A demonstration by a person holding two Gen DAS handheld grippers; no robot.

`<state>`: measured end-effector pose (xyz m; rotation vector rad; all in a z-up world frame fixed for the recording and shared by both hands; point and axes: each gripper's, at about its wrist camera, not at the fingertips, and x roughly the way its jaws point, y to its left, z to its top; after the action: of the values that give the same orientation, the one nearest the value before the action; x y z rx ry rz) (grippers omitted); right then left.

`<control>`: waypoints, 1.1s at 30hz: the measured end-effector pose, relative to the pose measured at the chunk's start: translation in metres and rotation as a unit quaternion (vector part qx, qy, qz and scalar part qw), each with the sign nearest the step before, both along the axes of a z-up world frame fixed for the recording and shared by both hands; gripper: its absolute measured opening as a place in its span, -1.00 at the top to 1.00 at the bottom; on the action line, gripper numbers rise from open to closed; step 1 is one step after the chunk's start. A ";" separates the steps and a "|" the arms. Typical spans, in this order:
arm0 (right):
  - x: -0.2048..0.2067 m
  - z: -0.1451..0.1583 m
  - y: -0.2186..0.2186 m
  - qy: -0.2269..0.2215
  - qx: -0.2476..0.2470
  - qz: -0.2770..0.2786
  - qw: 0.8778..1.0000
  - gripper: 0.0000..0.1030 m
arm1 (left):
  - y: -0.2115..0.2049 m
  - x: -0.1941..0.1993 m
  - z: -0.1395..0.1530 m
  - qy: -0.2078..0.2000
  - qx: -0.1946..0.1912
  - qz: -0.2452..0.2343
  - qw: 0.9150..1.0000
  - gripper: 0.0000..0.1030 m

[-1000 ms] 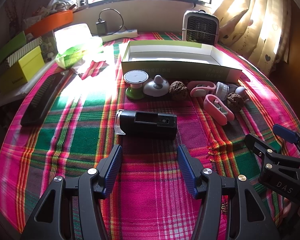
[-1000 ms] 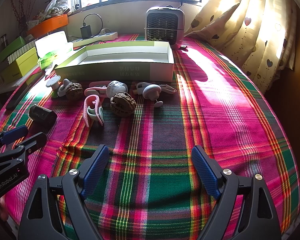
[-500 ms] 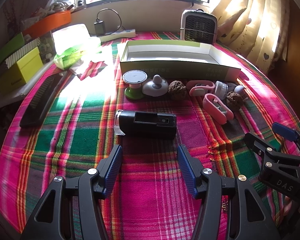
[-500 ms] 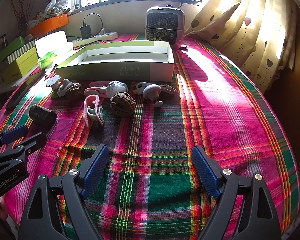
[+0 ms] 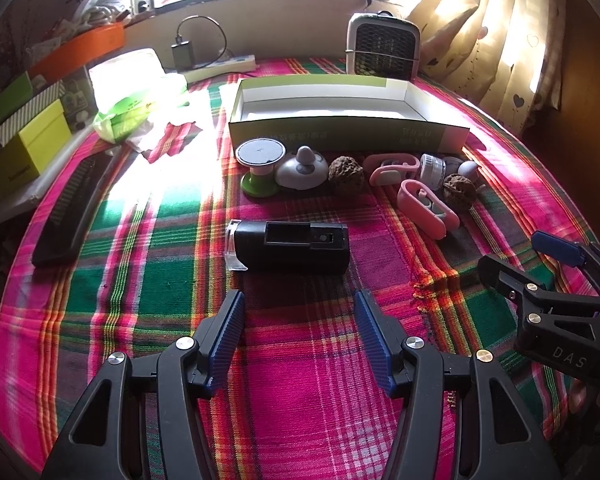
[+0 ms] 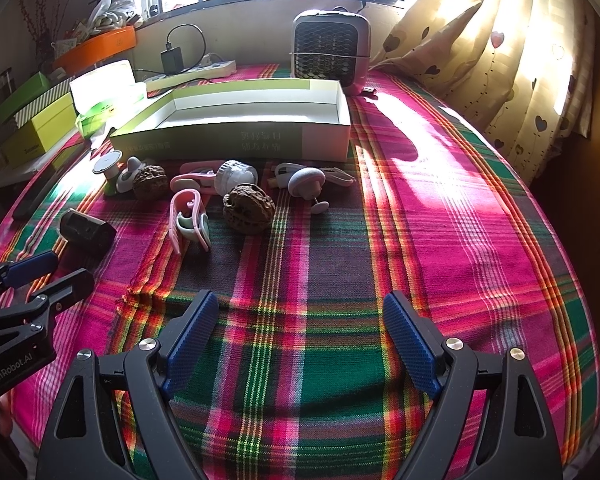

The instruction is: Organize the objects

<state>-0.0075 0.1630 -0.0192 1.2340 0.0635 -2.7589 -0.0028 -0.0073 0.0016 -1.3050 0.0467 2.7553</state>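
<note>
On the counter (image 5: pixel 160 240) with the bright checked cloth, a black block (image 5: pixel 288 246) with a clear cap lies on its side, just in front of the left claw (image 5: pixel 298 334). That claw is released, with its two blue pads spread wide and nothing between them. The right claw (image 6: pixel 300 340) is let go too, empty, and sits well back from the small things. Behind the block is a row of little things: a round spool (image 5: pixel 260 166) with a green base, a white knob (image 5: pixel 302 168), two walnuts (image 5: pixel 346 174) (image 6: pixel 248 208), some pink clips (image 5: pixel 428 208) and a white cap (image 5: pixel 432 166). Behind them sits the long open box (image 5: pixel 348 132), which looks empty, so I think the tidy-up has only begun. The block seems to be first. To do it well, the left claw should come down with one pad on each long side, squeeze near the middle so it does not tip, then lift it over the front wall of the box and set it down flat. The clear cap may be slippery, so keep off it. Some things are hard to make out: the sun washes out the green packet (image 5: pixel 136 114) at the back, the box floor is partly hidden by its wall, and I cannot tell what the block really is.
</note>
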 end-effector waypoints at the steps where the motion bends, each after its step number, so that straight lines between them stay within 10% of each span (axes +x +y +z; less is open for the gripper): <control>1: -0.001 0.001 -0.003 0.000 -0.007 0.011 1.000 -0.64 | -0.002 0.001 0.000 0.000 0.003 -0.005 1.000 -0.06; 15: -0.023 0.010 -0.041 -0.007 -0.017 0.098 0.995 -0.60 | -0.041 -0.003 0.006 0.012 0.038 -0.024 0.999 -0.06; 33: -0.046 0.009 -0.057 -0.027 0.011 0.115 0.993 0.16 | -0.038 -0.036 0.019 0.032 0.039 -0.125 0.991 -0.06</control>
<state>-0.0533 0.1061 -0.0107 1.2210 0.2179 -2.5337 -0.0390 -0.0450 0.0201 -1.1089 0.0996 2.5586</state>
